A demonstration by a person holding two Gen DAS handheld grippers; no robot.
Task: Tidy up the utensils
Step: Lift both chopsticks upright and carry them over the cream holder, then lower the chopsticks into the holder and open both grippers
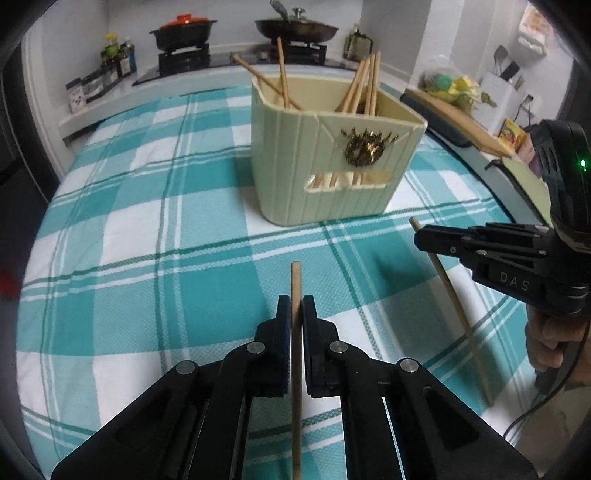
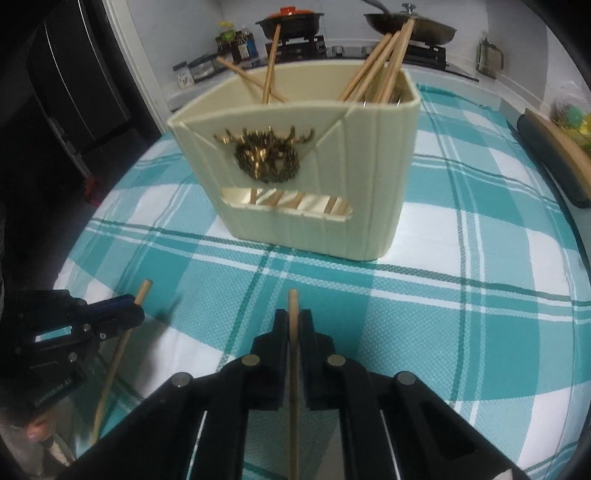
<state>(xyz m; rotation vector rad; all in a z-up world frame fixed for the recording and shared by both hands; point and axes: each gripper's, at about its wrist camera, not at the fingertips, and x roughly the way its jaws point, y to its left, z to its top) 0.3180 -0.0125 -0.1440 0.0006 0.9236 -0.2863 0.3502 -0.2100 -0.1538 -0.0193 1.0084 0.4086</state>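
A: Left gripper (image 1: 295, 306), black, two-fingered, tilted down over the teal-and-white checked tablecloth (image 1: 147, 258). Jaws clamped on a thin wooden chopstick (image 1: 296, 280), tip poking out past the pads.

B: Right gripper (image 2: 293, 321), same downward tilt, pinched tight on a second wooden chopstick (image 2: 293, 302). In the left view its stick slants down to the cloth; a hand (image 1: 550, 339) grips the handle near the cloth's right edge.

A: Both well apart, side by side.

B: Ahead, mid-cloth: cream ribbed plastic utensil holder (image 1: 295, 166) with gold emblem, upright, more chopsticks (image 1: 364, 85) leaning inside both ends. Open cloth between tips and holder.

A: Beyond the far edge: stove, black pot with orange lid (image 1: 183, 31), dark lidded wok (image 1: 295, 27), sauce bottles (image 1: 118, 59).
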